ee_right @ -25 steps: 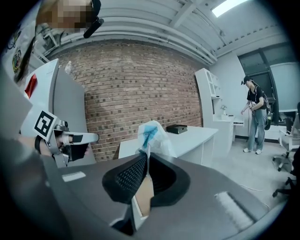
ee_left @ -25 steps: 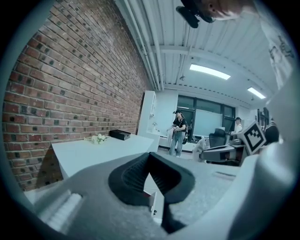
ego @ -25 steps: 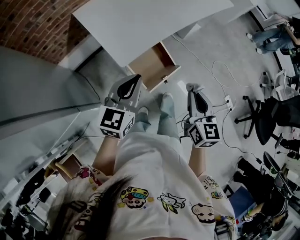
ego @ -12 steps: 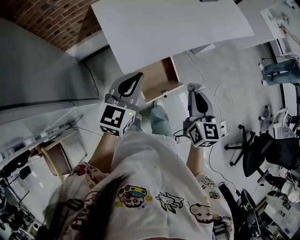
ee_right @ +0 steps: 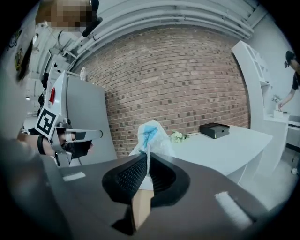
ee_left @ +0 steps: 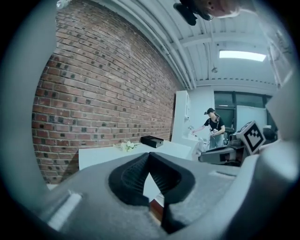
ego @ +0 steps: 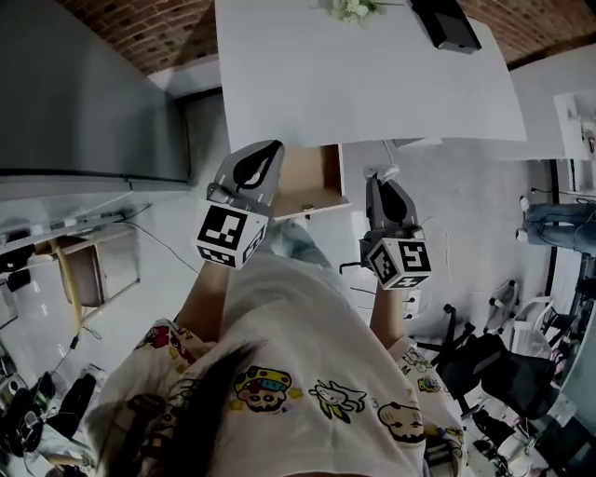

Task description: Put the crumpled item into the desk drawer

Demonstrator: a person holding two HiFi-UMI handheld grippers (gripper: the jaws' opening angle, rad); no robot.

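The crumpled item (ee_right: pixel 151 135), a white wad with blue on it, sticks up from my right gripper (ee_right: pixel 147 161), which is shut on it. In the head view the right gripper (ego: pixel 384 186) hangs just right of the open wooden desk drawer (ego: pixel 309 177); a white bit of the crumpled item (ego: pixel 382 172) shows at its tip. At the drawer's left edge, my left gripper (ego: pixel 256 166) is shut with nothing in it, its tips meeting (ee_left: pixel 149 155). The drawer juts out from under the white desk (ego: pixel 363 84).
On the desk lie a black box (ego: pixel 445 23) and a small bunch of flowers (ego: pixel 349 7). A grey cabinet (ego: pixel 88 93) stands left of the desk, a brick wall (ee_left: pixel 103 93) behind. Cables and office chairs (ego: pixel 484 363) are on the floor at right. A person (ee_left: pixel 213 126) stands far off.
The head view has swung so the desk now fills the top and the drawer lies right between the grippers. Both grippers stay shut; the right one still holds the crumpled item.
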